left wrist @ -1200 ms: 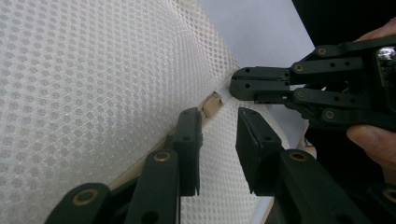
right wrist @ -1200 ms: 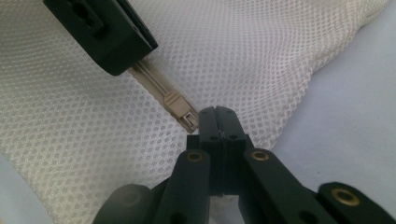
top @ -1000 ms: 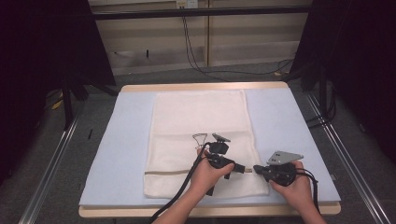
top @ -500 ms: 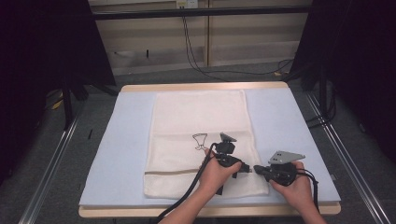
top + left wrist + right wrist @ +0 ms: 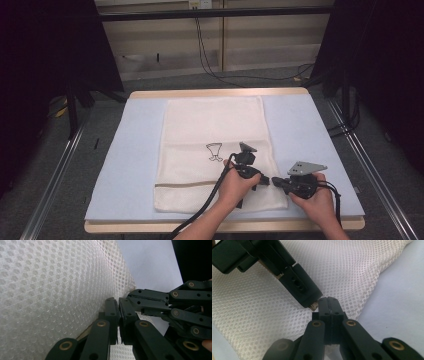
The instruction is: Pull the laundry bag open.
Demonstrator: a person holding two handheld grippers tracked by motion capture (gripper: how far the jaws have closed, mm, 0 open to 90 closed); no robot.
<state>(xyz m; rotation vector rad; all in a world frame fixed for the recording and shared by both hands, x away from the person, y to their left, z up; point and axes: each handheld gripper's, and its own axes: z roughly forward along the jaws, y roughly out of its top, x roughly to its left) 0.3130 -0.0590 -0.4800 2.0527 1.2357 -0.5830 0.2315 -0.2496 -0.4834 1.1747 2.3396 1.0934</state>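
A white mesh bag (image 5: 210,125) with a small black print lies flat on the pale blue mat (image 5: 305,125). A brown zip line (image 5: 185,184) crosses the bag near its front end. Both grippers meet tip to tip at the bag's right edge. My left gripper (image 5: 118,305) has just been closing and now stands shut; a small pale tab (image 5: 314,306), seemingly the zip's pull, sticks out between its tips. My right gripper (image 5: 328,301) is shut on the mesh at the bag's edge, right beside the left gripper (image 5: 308,296). From above, the left gripper (image 5: 263,180) faces the right gripper (image 5: 275,181).
The mat covers a wooden table (image 5: 215,93) whose front edge runs just under my hands. Metal rails (image 5: 60,165) flank the table on the floor. Cables (image 5: 210,60) hang behind the far edge. Bare mat lies left and right of the bag.
My left hand has slid a little to the right, toward the right gripper, and its jaws have closed. The right hand has kept still.
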